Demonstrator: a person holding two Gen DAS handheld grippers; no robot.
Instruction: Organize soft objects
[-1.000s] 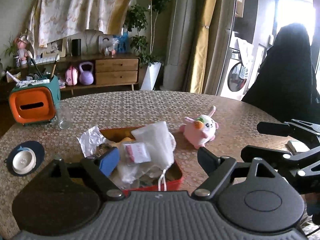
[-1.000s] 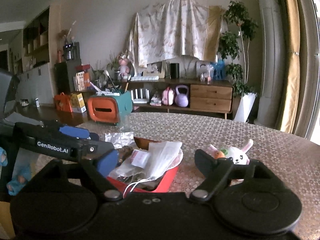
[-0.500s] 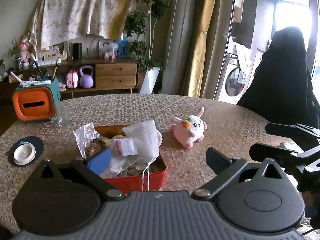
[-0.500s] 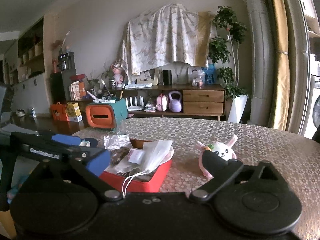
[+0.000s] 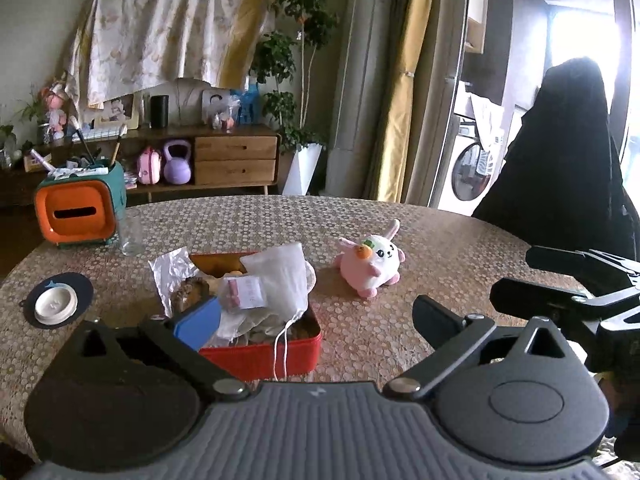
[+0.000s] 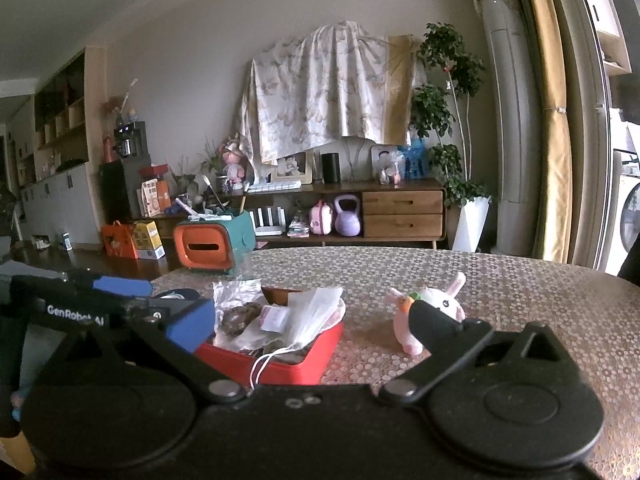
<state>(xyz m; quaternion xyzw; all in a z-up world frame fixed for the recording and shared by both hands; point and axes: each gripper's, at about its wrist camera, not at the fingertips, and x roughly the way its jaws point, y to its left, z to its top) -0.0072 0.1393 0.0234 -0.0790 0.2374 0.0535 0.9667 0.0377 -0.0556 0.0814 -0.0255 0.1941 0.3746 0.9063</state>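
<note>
Both claws, the left gripper [image 5: 316, 314] and the right gripper [image 6: 312, 322], hang spread wide and grip nothing. The plush bunny [image 5: 370, 260] sits on the table [image 5: 440, 240], at three o'clock from the red tin [image 5: 260, 354] heaped with bags.

Orange-and-teal tissue holder [image 5: 80, 210] at bench [image 5: 420, 240] far left edge, clear glass [image 5: 130, 234] just beside it. Dark coaster [image 5: 82, 286] with white lid [image 5: 55, 305] on it near left edge. Behind the bench: wooden sideboard [image 5: 236, 160], purple kettlebell [image 5: 176, 162], potted tree [image 5: 298, 80], washing machine [image 5: 470, 172], draped floral cloth [image 6: 332, 88].
</note>
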